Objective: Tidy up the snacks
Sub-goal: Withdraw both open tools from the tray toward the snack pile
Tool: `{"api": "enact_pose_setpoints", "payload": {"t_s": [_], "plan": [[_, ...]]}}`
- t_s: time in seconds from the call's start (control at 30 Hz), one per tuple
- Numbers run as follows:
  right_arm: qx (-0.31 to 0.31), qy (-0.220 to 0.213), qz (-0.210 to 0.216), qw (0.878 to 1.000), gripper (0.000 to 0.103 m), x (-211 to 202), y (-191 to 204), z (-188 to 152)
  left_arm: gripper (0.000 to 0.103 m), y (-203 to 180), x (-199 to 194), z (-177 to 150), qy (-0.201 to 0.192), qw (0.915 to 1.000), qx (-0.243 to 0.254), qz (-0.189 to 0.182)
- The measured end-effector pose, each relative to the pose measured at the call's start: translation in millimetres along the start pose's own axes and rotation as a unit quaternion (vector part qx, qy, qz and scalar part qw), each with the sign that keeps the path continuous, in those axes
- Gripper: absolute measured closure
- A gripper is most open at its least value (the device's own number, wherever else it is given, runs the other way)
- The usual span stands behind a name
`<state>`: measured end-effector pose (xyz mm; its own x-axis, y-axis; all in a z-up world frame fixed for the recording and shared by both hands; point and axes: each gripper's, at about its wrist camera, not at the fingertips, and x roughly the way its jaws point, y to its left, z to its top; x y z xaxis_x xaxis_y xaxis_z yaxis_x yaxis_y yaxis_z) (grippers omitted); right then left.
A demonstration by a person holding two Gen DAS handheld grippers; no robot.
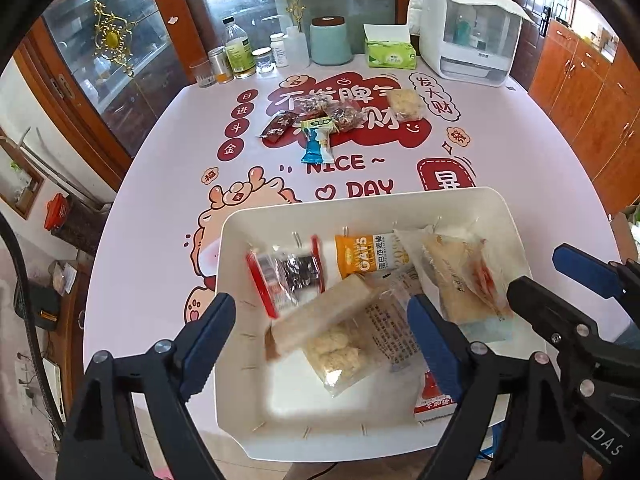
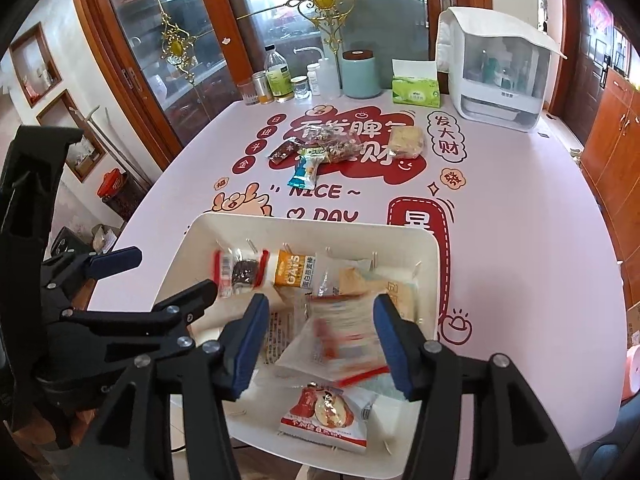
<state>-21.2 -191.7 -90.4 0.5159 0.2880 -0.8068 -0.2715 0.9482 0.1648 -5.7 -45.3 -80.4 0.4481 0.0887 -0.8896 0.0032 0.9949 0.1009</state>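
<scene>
A white tray [image 1: 240,232] at the table's near edge holds several snack packets: a red-ended dark one [image 1: 286,276], an orange oats bar [image 1: 368,258], a clear rice-cake pack [image 1: 340,340] and a pale pastry pack [image 1: 464,276]. My left gripper [image 1: 320,336] is open above the tray, the blurred rice-cake pack lying loose between its fingers. My right gripper [image 2: 320,340] is open over the tray [image 2: 192,248], a blurred red-and-white packet [image 2: 340,340] below it. Several more snacks [image 1: 320,124] lie in a pile mid-table, including a blue bar [image 2: 304,170] and a rice cake [image 2: 406,142].
Along the table's far edge stand bottles and jars [image 1: 240,52], a teal canister [image 1: 330,40], a green tissue box [image 1: 390,52] and a white appliance [image 1: 468,36]. Wooden cabinets [image 1: 580,92] stand at the right, glass doors at the left.
</scene>
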Motion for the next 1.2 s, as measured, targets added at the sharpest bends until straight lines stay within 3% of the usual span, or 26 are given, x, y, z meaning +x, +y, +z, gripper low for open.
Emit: {"api": "enact_pose_setpoints", "payload": {"t_s": [0.9, 1.2], "plan": [[-0.006, 0.004, 0.011, 1.000, 0.046, 16.0, 19.4, 11.5, 0.016, 24.5, 10.1, 5.6, 0.005, 0.9998, -0.008, 0.020], [0.008, -0.006, 0.009, 1.000, 0.046, 25.6, 20.8, 28.8, 0.014, 39.2, 7.1, 33.1, -0.028, 0.9989, 0.000, 0.038]]}}
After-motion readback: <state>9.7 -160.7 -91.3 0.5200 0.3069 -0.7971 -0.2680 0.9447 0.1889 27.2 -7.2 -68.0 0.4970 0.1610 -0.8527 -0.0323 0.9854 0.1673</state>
